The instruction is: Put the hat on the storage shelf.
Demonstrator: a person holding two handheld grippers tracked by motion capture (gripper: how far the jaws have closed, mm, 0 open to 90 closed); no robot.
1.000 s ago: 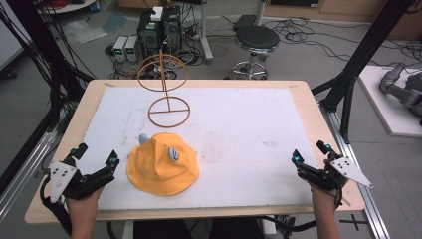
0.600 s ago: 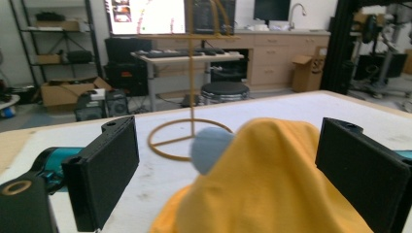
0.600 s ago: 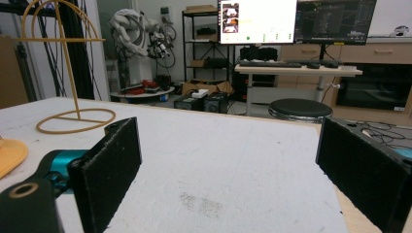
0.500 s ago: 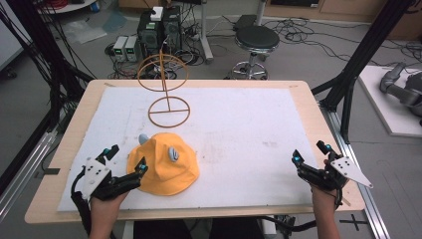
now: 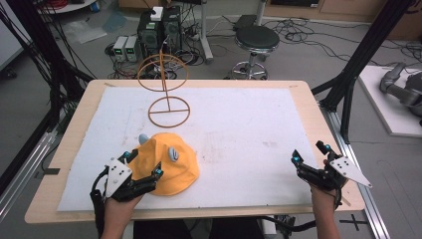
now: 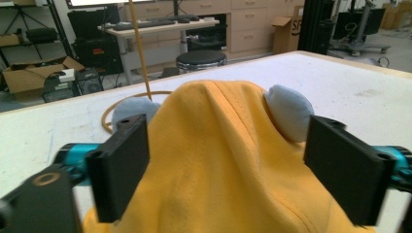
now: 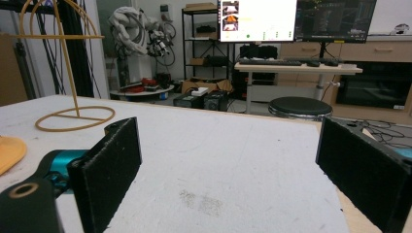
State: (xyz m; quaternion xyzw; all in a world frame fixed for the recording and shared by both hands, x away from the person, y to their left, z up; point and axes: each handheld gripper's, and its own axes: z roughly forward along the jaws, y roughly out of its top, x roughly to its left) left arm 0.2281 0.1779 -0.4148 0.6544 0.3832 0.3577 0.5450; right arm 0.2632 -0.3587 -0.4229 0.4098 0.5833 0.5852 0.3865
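Note:
A yellow cloth hat with pale blue ears lies flat on the white mat, near the front left. My left gripper is at its near-left side, open. In the left gripper view the hat's crown rises between the two spread jaws, and a blue ear shows just beyond the right jaw. My right gripper rests open at the table's front right with nothing between its jaws, as the right gripper view also shows. A brown wire hat stand stands behind the hat.
The white mat covers most of the wooden table. The stand's ring base and a sliver of the hat show at the left of the right gripper view. A stool and computers stand beyond the far edge.
My left gripper has moved right and forward from the table's front-left corner, and its open jaws now straddle the hat. The right gripper has stayed put.

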